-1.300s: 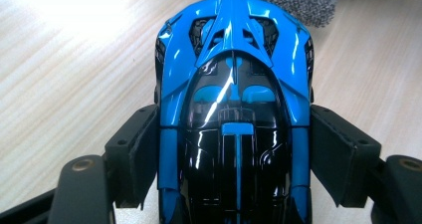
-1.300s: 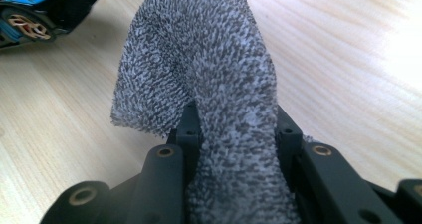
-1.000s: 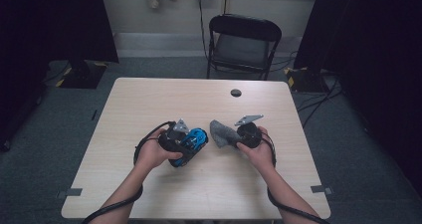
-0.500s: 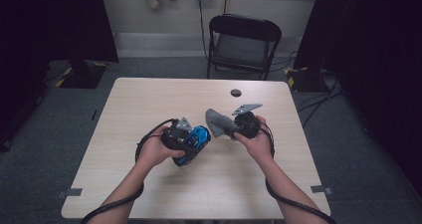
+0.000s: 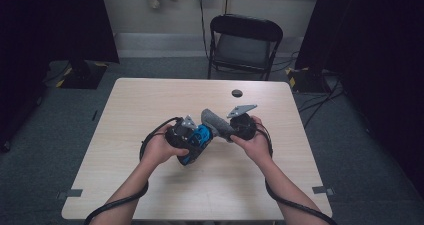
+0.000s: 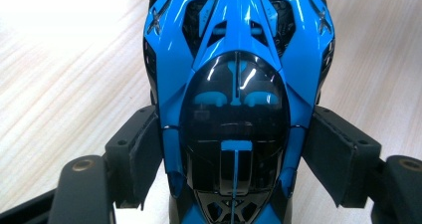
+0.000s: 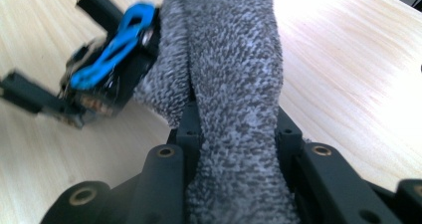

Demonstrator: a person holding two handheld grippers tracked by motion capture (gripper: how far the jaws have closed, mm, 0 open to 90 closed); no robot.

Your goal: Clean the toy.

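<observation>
While the left claw [image 6: 234, 154] clamps a blue toy car [image 6: 234, 84] by its flanks above the table [image 5: 150, 100], the right claw [image 7: 234, 134] pinches a grey cloth [image 7: 234, 74] almost closed. The cloth's free end hangs just right of the car, touching its end, so I judge the wipe runs leftward along the car's long axis.

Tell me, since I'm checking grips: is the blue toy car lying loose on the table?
No, the left gripper's fingers clamp the car by its sides.
</observation>
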